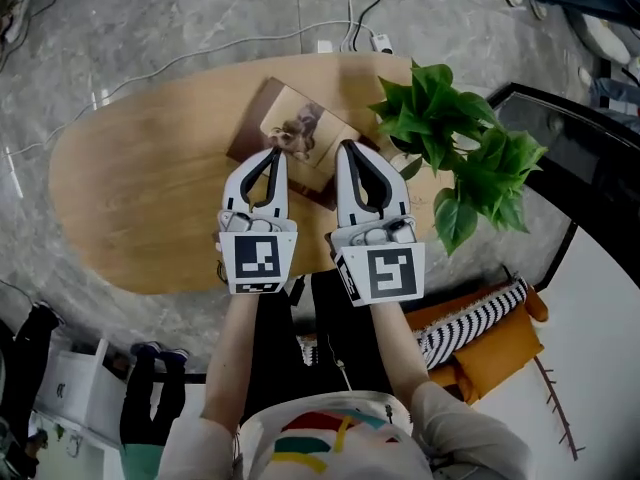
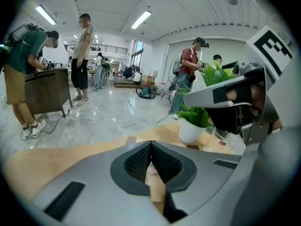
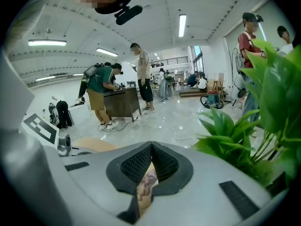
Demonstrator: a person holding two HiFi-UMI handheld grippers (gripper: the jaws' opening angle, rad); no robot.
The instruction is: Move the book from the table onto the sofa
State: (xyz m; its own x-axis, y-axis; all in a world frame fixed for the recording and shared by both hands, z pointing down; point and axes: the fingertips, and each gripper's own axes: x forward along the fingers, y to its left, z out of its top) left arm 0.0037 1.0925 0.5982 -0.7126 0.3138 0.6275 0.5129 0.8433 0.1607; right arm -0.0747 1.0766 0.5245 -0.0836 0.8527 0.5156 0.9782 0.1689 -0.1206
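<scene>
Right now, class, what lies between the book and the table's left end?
Nothing; the head view shows bare table from the book to that end.

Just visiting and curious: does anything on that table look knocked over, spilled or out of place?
Nothing stands out. The book lies flat, merely diagonal, on the table; the potted plant stands upright.

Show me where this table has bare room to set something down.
Bare: the whole left half of the table, from the book out to the rim. Crowded: the right end, where the potted plant spreads beside the book.
</scene>
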